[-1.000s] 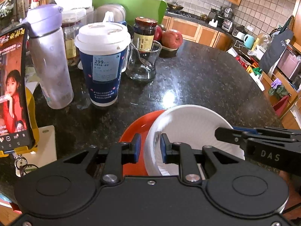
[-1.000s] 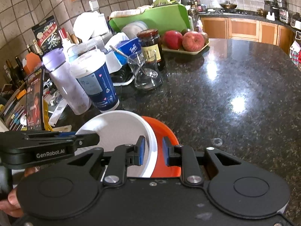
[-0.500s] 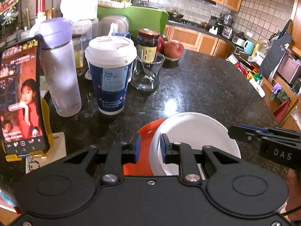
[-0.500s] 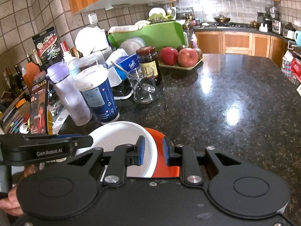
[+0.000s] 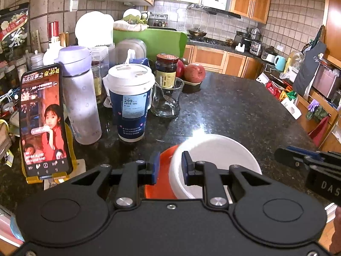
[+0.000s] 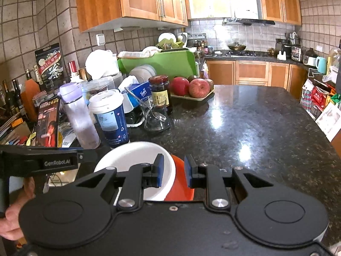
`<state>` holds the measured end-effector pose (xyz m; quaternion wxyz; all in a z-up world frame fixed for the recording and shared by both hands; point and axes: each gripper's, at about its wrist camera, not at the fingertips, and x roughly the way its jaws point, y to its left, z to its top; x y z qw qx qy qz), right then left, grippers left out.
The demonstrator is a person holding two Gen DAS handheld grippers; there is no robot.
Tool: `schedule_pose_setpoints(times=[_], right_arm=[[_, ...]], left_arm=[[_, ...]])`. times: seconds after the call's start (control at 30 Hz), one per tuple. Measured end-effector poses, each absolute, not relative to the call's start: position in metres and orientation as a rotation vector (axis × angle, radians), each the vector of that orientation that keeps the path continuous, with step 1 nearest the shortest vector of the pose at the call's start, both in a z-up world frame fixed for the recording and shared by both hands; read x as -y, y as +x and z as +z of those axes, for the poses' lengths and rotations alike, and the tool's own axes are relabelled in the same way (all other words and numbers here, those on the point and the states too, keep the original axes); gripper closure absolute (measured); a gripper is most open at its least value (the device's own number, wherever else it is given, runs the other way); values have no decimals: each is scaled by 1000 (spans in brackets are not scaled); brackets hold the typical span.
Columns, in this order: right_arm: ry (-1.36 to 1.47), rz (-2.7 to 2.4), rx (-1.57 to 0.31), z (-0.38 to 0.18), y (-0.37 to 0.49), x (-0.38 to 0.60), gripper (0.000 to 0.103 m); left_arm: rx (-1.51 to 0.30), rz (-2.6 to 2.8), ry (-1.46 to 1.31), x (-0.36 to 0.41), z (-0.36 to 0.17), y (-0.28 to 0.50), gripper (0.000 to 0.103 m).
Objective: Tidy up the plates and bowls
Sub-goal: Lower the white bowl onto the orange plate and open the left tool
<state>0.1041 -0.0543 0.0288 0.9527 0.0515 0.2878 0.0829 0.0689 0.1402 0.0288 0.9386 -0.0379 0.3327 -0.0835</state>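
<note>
A white bowl (image 5: 215, 151) sits nested in an orange bowl (image 5: 165, 170) just above the black granite counter (image 5: 234, 106). My left gripper (image 5: 169, 168) is shut on the left rims of the stacked pair, one blue pad outside the orange wall and one inside the white bowl. In the right wrist view my right gripper (image 6: 173, 171) is shut on the opposite rims, clamping the white bowl (image 6: 132, 155) and the orange bowl (image 6: 180, 183) the same way. The near part of both bowls is hidden behind the gripper bodies.
Left of the bowls stand a phone on a yellow stand (image 5: 43, 121), a purple bottle (image 5: 80, 98) and a lidded paper cup (image 5: 130, 104). Behind them are a glass with a spoon (image 5: 167, 98), a dark jar (image 5: 166, 70) and a tray of apples (image 5: 195, 72). A person's hand (image 6: 12, 219) grips the left tool.
Both grippers have risen and tipped upward with the stacked bowls held between them. The cup, bottle and phone now sit farther off and more of the cabinets shows.
</note>
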Motion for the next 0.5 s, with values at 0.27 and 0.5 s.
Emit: schedule_pose_setpoints(times=[0.27, 0.5], right_arm=[[102, 174, -587, 22, 76, 59, 80], [102, 159, -578, 20, 47, 61, 80]], left_arm=[[-668, -102, -71, -126, 24, 51, 74], [-694, -32, -34, -113, 18, 35, 74]])
